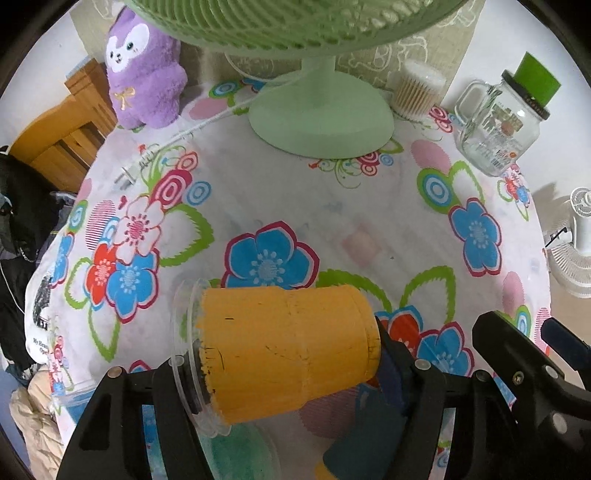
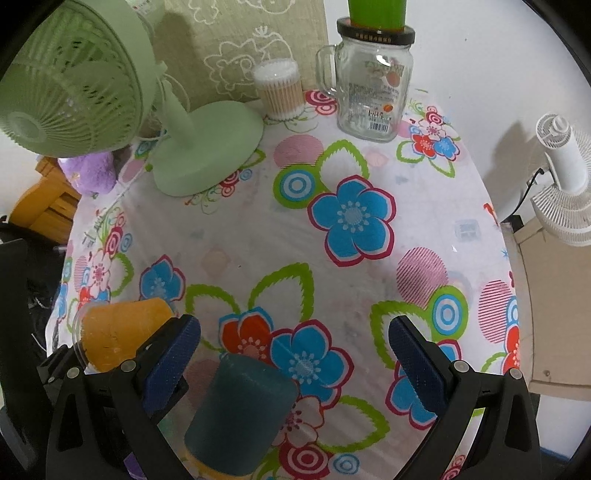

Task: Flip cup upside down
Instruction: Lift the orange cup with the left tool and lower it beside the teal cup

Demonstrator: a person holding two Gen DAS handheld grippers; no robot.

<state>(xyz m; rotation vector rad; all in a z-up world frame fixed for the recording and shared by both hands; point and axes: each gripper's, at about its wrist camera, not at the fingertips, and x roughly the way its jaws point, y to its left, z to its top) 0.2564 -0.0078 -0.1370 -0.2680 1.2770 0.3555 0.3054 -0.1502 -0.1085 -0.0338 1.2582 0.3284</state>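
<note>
Your left gripper (image 1: pixel 284 365) clamps the cup (image 1: pixel 288 354), a clear plastic tumbler with a scuffed orange wrap, held on its side above the flowered tablecloth (image 1: pixel 332 221), rim pointing left, while your right gripper (image 2: pixel 295 354) hangs open just beside it.

Green fan (image 1: pixel 295 26) head cut off above.

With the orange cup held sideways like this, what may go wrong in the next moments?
1. The left gripper clamps the orange cup end to end, one side on its thin clear rim; the cup may slip or its rim may bend.
2. The dark teal cup stands just below, so the turning cup might knock it over.
3. The open right gripper is very near and might get bumped.
</note>
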